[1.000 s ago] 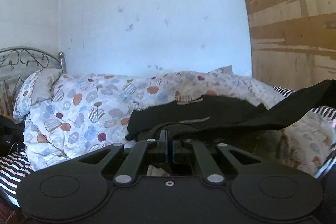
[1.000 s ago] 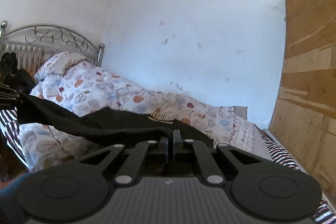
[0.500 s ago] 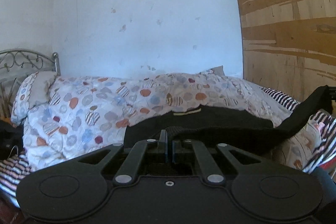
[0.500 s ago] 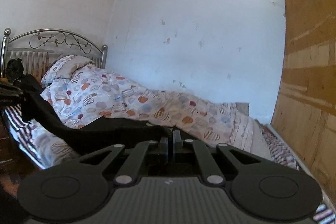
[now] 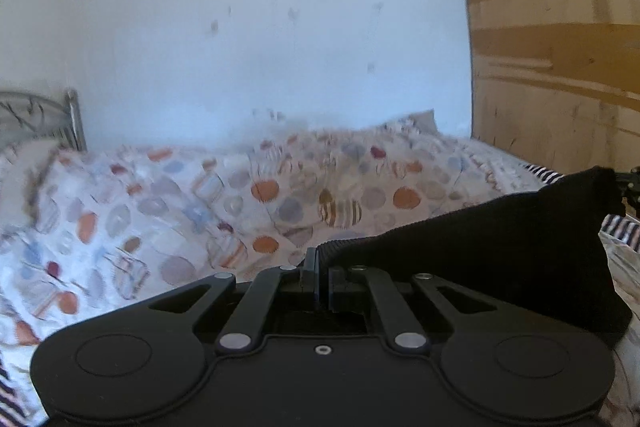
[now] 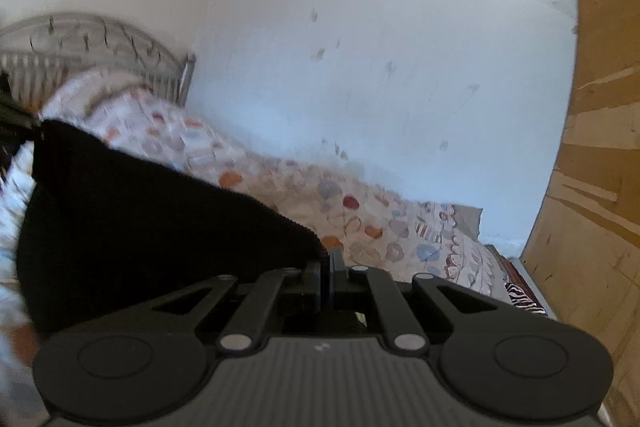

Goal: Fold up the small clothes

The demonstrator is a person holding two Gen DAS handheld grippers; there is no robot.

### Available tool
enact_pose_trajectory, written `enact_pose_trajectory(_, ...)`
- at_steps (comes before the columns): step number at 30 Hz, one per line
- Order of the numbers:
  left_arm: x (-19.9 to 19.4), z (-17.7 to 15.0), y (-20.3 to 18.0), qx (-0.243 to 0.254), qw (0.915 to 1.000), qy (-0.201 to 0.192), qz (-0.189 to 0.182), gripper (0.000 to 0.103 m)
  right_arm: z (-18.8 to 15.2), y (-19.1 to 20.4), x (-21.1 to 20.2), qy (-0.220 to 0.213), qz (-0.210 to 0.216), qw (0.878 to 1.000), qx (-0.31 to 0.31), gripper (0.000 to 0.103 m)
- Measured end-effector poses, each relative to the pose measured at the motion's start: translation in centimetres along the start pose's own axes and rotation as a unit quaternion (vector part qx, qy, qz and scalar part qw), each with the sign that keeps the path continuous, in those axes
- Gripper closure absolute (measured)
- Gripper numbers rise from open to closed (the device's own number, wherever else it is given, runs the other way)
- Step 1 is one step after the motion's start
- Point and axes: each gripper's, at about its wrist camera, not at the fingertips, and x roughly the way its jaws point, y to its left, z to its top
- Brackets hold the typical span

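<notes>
So the black knit top [image 5: 500, 247] is stretched in the air between both grippers, over the bed's dotted duvet [image 5: 248, 203]. Left gripper [image 5: 318, 267] is clamped tight on one ribbed corner, right gripper [image 6: 326, 267] clamped on the other. Metal headboard [image 6: 100, 47] sits far left, white wall [image 6: 380, 67] behind, wooden board [image 5: 560, 67] on the right. Pretty blurry.

Each black hand-held gripper [image 5: 318, 269] [image 6: 326, 263] has round discs, silver rivets, slotted linkage arms.
</notes>
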Motion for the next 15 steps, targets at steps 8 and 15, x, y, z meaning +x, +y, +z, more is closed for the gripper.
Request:
enact_pose_trajectory(8,12.9,0.7,2.2,-0.025,0.9979,0.06,-0.002,0.1,-0.9,-2.3,14.5,0.064,0.02,0.997,0.026,0.099)
enact_pose_trajectory(15,21.7,-0.7,4.1,-0.06,0.992,0.111,0.001,0.1,-2.8,-2.8,23.1,0.107,0.031,0.993,0.033,0.099)
